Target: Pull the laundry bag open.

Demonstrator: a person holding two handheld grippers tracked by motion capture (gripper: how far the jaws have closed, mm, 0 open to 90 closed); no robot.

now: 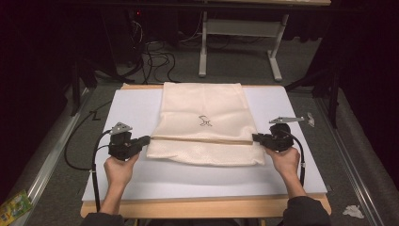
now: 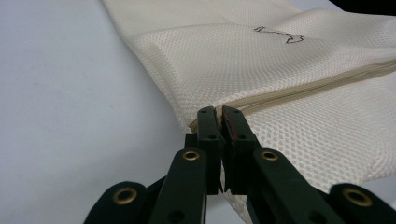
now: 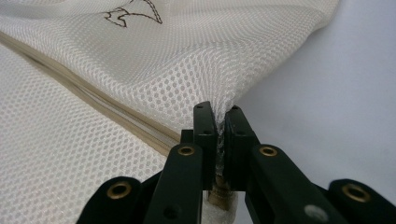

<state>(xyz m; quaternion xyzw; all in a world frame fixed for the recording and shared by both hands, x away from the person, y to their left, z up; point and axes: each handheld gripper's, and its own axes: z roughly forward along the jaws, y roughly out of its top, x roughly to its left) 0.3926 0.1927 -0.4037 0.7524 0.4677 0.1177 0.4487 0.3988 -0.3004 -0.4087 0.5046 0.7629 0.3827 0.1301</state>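
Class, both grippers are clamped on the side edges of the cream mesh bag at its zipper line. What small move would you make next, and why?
Probably lift both edges together and carry them forward. The left gripper and right gripper are each shut on the mesh bag at opposite ends of its zipper, and the bag lies flat on the white board, so an even lift would start a fold.

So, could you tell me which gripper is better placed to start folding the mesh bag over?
Neither clearly: left gripper and right gripper are each shut on an opposite edge of the mesh bag beside its zipper.
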